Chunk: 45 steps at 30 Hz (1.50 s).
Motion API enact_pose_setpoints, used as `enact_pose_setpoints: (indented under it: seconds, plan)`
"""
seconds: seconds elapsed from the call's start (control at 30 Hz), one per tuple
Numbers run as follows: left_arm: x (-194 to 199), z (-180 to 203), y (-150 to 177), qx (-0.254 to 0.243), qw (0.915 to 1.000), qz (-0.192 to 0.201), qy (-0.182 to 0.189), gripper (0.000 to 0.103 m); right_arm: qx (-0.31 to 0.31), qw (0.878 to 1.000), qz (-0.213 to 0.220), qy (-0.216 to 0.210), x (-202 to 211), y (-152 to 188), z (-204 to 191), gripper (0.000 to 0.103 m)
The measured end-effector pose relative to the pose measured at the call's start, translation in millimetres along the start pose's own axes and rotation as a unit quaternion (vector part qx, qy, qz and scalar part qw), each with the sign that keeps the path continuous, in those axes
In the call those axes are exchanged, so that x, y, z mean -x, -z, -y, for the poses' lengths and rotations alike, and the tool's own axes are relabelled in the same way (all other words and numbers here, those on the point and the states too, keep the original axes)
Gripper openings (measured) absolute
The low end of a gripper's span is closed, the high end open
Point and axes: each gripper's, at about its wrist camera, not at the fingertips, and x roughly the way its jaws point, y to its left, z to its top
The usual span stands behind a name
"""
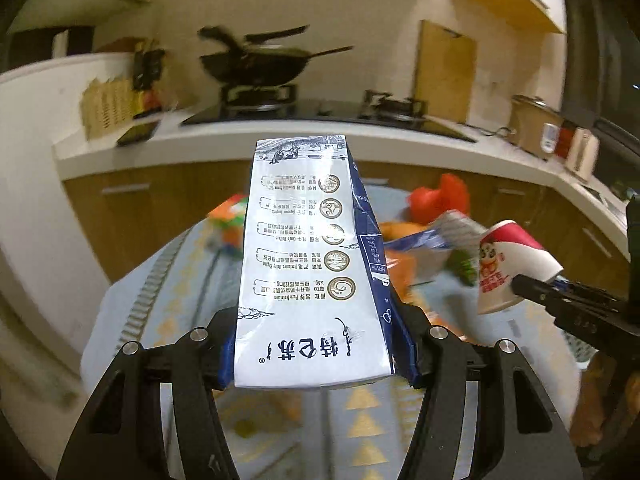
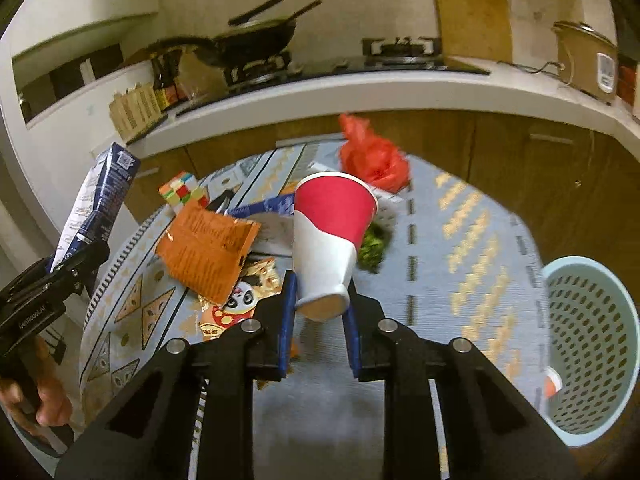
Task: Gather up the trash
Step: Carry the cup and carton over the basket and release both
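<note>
My left gripper point(image 1: 316, 354) is shut on a flattened blue and white milk carton point(image 1: 308, 264), held above the round table; the carton also shows at the left of the right wrist view point(image 2: 98, 204). My right gripper point(image 2: 320, 312) is shut on the base of a red and white paper cup point(image 2: 330, 236), held above the table; the cup also shows at the right of the left wrist view point(image 1: 510, 264). On the table lie an orange packet point(image 2: 208, 250), a panda snack wrapper point(image 2: 240, 300), a red plastic bag point(image 2: 372, 156) and a blue and white flat pack point(image 2: 268, 206).
A light blue perforated basket point(image 2: 592, 344) stands at the table's right side. A colour cube point(image 2: 182, 192) and green stuff point(image 2: 372, 246) lie on the patterned tablecloth point(image 2: 460, 240). Behind are the kitchen counter point(image 2: 360, 88), a wok point(image 2: 256, 38) and a rice cooker point(image 2: 588, 60).
</note>
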Motion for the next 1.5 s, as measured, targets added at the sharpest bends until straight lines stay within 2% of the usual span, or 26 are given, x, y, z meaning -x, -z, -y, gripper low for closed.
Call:
enact_pose_setpoints:
  seconds: [0.3, 0.5, 0.67, 0.87, 1.2, 1.43, 1.5]
  plan:
    - [-9.1, 91.5, -17.7, -0.042, 0.9946, 0.003, 0.095, 0.057, -0.041, 0.996, 0.059, 0.062, 68.4, -3.7, 66.9, 0.019]
    - [-26.9, 166.7, -16.5, -0.089, 0.9849, -0.014, 0.148, 0.057, -0.082, 0.987, 0.076, 0.118, 104.7, 6.4, 128.6, 0.019]
    - [-50.8, 225.8, -7.4, -0.112, 0.9724, -0.054, 0.197, 0.057, -0.114, 0.978, 0.064, 0.161, 116.3, 21.6, 171.6, 0.019]
    - [-84.5, 281.2, 17.2, -0.14, 0.9498, -0.123, 0.251, 0.057, -0.163, 0.966, 0.014, 0.201, 109.6, 47.6, 221.7, 0.019]
    - [-111.9, 320.8, 51.1, -0.161, 0.9367, -0.176, 0.256, 0.057, -0.228, 0.951, -0.055, 0.201, 86.6, 88.7, 272.7, 0.02]
    - [-121.0, 327.9, 62.4, -0.166, 0.9336, -0.192, 0.253, 0.059, -0.233, 0.946, -0.078, 0.212, 75.4, 101.2, 280.0, 0.022]
    - [-121.0, 326.5, 62.3, -0.161, 0.9327, -0.194, 0.258, 0.065, -0.234, 0.945, -0.081, 0.212, 75.8, 102.8, 279.5, 0.022]
